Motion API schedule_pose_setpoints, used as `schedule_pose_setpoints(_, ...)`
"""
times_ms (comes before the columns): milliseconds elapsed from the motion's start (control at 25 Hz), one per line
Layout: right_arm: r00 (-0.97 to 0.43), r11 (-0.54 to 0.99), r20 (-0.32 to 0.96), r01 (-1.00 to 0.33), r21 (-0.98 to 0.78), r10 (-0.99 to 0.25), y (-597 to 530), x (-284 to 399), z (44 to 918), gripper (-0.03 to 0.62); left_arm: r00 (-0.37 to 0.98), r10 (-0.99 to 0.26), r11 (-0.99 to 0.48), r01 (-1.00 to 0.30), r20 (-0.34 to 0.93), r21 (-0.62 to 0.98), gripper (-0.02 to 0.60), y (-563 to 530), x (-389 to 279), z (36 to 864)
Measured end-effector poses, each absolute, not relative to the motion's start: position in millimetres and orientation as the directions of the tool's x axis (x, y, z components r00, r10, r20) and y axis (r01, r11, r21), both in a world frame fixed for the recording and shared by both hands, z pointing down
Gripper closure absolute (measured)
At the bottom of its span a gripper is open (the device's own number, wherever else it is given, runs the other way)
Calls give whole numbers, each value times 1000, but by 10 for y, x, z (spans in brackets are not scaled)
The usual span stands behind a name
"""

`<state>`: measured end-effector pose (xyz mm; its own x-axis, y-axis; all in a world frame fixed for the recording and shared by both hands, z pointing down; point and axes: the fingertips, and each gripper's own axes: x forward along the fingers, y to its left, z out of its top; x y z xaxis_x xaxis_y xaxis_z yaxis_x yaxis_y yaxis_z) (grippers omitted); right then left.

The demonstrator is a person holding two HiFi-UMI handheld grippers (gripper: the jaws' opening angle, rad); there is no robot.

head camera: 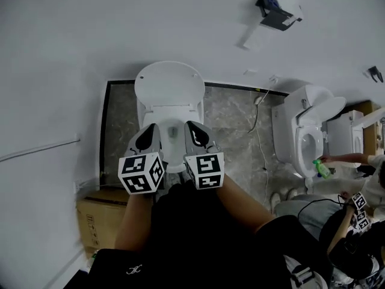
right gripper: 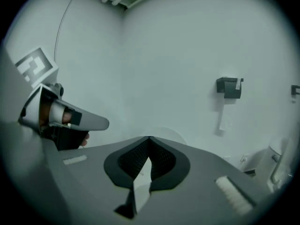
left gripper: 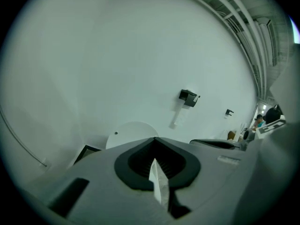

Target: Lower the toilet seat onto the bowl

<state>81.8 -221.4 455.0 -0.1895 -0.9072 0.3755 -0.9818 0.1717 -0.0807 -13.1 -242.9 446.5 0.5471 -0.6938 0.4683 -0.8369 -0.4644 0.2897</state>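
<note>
A white toilet stands against the wall straight ahead in the head view. Its seat and lid are raised upright against the wall, and the bowl below is uncovered. My left gripper hovers over the bowl's left side and my right gripper over its right side. Neither touches the toilet. Both are shut with nothing between the jaws. In the left gripper view the left gripper points at the raised lid. The right gripper points at the wall.
A second toilet stands to the right, where a person's hand holds a green bottle. A cardboard box sits on the floor at left. A cable runs over the dark stone floor. A paper holder hangs on the wall.
</note>
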Motion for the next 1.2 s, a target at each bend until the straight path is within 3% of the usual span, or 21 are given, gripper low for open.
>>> schedule_pose_setpoints(400, -133, 124, 163, -990, -67, -978, -2277, 1051, 3447, 588, 598, -724, -561, -800, 343, 211, 575, -2530, 203, 3607)
schedule_pose_setpoints(1200, -142, 137, 102, -989, -56, -985, -2396, 1111, 3184, 588, 609, -744, -595, -791, 275, 142, 575, -2644, 304, 3255)
